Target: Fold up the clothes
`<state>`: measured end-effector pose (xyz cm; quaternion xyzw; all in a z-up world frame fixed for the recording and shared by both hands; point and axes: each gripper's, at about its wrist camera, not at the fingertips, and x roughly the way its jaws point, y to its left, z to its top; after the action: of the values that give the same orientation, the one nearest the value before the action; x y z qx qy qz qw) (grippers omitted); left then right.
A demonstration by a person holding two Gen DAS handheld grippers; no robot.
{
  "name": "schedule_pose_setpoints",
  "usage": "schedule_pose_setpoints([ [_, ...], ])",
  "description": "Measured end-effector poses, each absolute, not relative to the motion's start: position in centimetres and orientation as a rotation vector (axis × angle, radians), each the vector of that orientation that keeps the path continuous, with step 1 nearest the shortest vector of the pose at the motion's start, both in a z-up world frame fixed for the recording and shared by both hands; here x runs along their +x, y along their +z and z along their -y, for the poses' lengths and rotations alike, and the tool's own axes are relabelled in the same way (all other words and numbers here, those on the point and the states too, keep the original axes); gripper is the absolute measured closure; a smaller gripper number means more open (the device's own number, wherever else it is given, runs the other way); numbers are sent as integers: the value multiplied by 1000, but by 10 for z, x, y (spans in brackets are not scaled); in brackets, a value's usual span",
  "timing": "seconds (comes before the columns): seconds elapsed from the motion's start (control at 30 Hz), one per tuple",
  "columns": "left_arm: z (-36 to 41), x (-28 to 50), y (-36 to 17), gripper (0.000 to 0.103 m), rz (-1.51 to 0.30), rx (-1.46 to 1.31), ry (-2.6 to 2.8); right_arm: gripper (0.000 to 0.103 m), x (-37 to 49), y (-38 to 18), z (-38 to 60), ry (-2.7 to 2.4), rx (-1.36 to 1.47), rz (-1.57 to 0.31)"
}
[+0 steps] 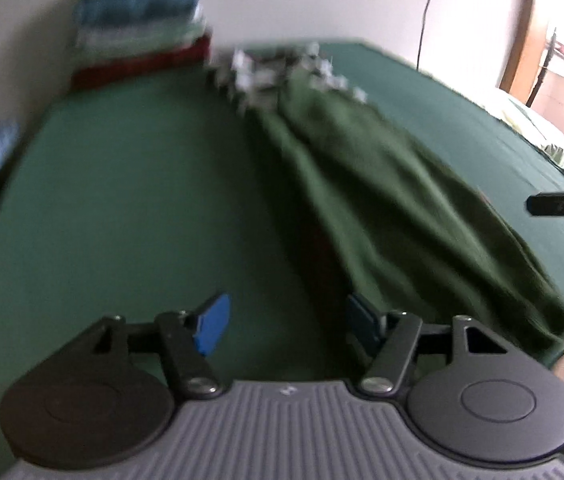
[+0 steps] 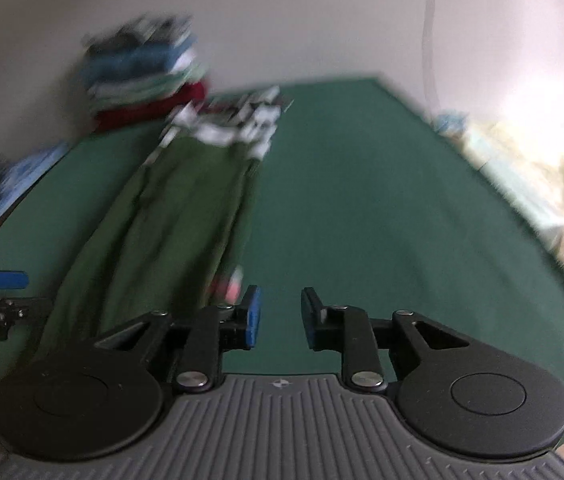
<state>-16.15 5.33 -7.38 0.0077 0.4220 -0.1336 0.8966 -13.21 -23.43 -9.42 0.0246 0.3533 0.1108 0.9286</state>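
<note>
Landmark: green-covered table (image 2: 362,200), the surface all places below refer to.
Garment: dark green garment (image 1: 382,200), laid out long and narrow down the table's middle, running from the near edge toward the far wall; both views blurred, so type uncertain.
Far end: black-and-white patterned fabric (image 2: 237,124) at the garment's far end; part of it or a separate piece, cannot tell.
Stack: folded clothes pile (image 2: 145,72) at the table's far left corner.
Left gripper (image 1: 286,324): jaws wide apart, empty, low over the table's near edge, its right finger touching or just beside the garment's near left border.
Right gripper (image 2: 279,316): jaws apart, empty, over bare cloth just right of the garment's near end.
Handling (judged): light, soft, limp; will sag and wrinkle between 2 holds.
Hold points (judged): the 2 near corners.
</note>
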Motion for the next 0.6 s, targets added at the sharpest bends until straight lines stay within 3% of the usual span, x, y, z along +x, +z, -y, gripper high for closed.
schedule_pose_setpoints([
  [0.13, -49, -175, -69, 22, -884, -28, -263, 76, -142, -100, 237, 362, 26, -814],
  [0.27, -39, -180, -66, 21, -899, -49, -268, 76, -153, -92, 234, 498, -30, -780],
  [0.5, -25, -190, -58, 11, -925, -64, -307, 75, -168, -94, 222, 617, -165, -823],
  [0.6, -19, -190, -62, 12, -949, -55, -296, 75, -165, -97, 231, 628, -118, -868],
])
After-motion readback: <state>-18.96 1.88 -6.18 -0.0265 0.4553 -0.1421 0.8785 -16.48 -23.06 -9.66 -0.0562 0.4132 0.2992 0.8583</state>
